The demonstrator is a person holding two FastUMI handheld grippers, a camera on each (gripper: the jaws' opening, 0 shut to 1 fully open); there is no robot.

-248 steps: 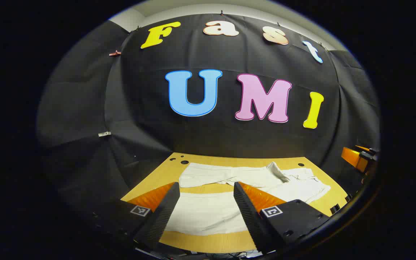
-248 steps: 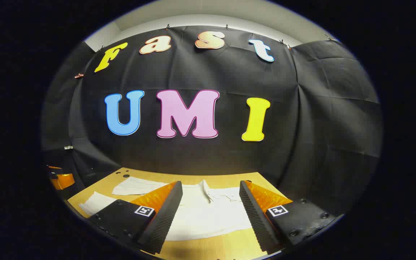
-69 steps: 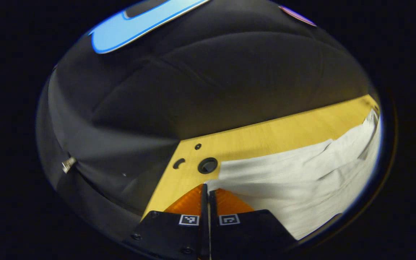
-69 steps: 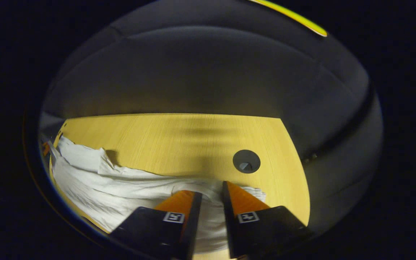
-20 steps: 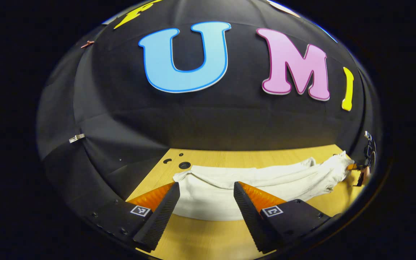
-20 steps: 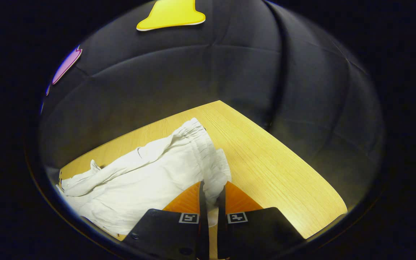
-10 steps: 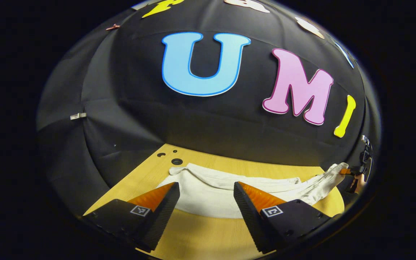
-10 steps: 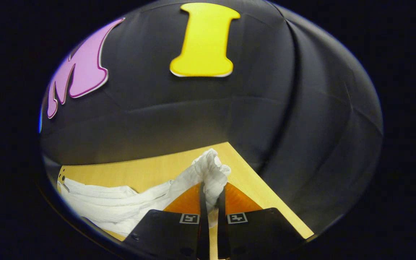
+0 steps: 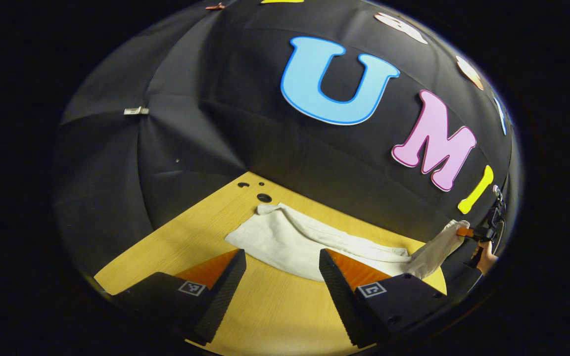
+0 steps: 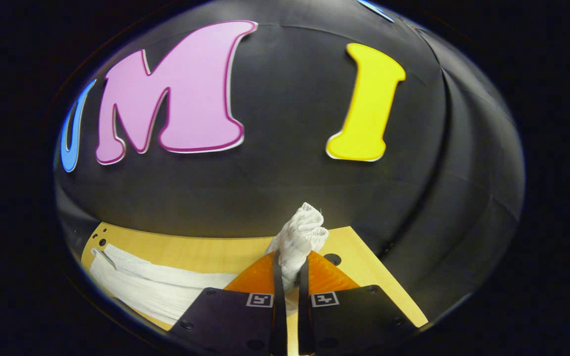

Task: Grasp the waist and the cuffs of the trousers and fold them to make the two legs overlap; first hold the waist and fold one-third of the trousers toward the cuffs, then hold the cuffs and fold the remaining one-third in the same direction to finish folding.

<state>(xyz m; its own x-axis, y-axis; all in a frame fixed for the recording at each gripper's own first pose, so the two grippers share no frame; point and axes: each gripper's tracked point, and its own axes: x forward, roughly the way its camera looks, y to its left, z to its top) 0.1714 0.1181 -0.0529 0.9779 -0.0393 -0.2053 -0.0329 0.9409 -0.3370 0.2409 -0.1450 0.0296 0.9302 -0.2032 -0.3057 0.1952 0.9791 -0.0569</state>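
White trousers (image 9: 290,240) lie lengthwise on the yellow wooden table (image 9: 186,237), with the legs laid one over the other. My left gripper (image 9: 281,257) is open above the table's near side, short of the cloth, and holds nothing. The cuff end (image 9: 267,209) rests near the far left corner. My right gripper (image 10: 290,269) is shut on the gathered elastic waist (image 10: 304,228), which sticks up bunched above its fingers, raised off the table. In the left gripper view, the right gripper (image 9: 465,232) holds the waist aloft at the far right, a hand (image 9: 485,256) behind it.
Small round holes (image 9: 264,198) mark the table's far left corner, and another hole (image 10: 333,258) lies near the right end. Black cloth walls close in the table at the back and both sides. A metal clip (image 9: 135,111) hangs on the left wall.
The right gripper has raised the waist higher off the table, pulling that end of the trousers up. The left gripper, still open, has swung so its view tilts left.
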